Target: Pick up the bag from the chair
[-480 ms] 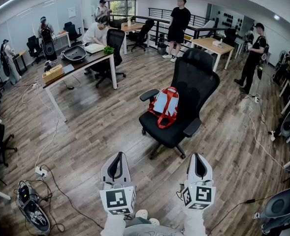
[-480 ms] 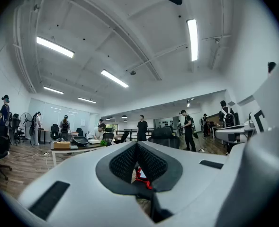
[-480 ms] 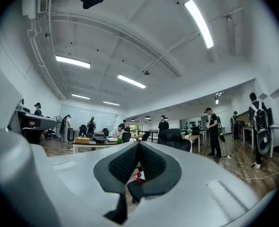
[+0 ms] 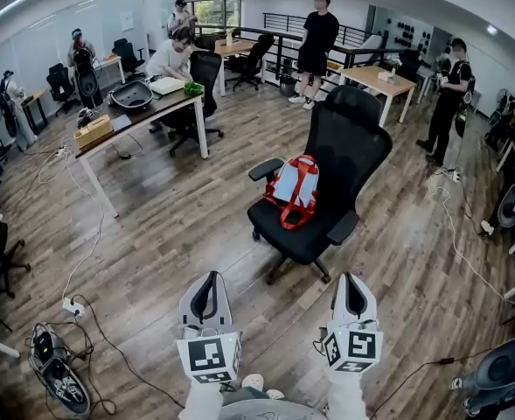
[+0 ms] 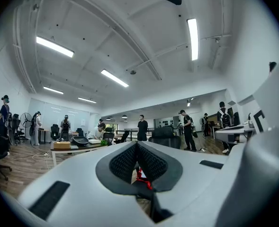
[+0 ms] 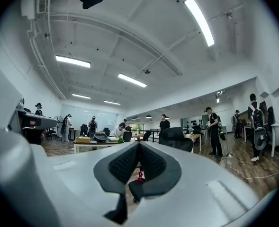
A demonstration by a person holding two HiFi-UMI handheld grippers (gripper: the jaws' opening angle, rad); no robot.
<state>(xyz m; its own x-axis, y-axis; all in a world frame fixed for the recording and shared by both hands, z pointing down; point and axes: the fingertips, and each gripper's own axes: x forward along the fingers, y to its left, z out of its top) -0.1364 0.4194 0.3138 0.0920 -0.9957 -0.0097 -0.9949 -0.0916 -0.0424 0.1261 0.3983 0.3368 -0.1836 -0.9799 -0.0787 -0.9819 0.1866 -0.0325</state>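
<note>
My left gripper, right gripper pressed together, empty, well apart from bag. Risk — arriving closed, I bump chair; it rolls, bag slides off.

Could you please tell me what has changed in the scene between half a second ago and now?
Nothing has visibly changed. The red-strapped bag lies on the seat of the black chair as before. The left gripper and the right gripper remain side by side short of the chair, both shut and empty, and neither touches the bag.
</note>
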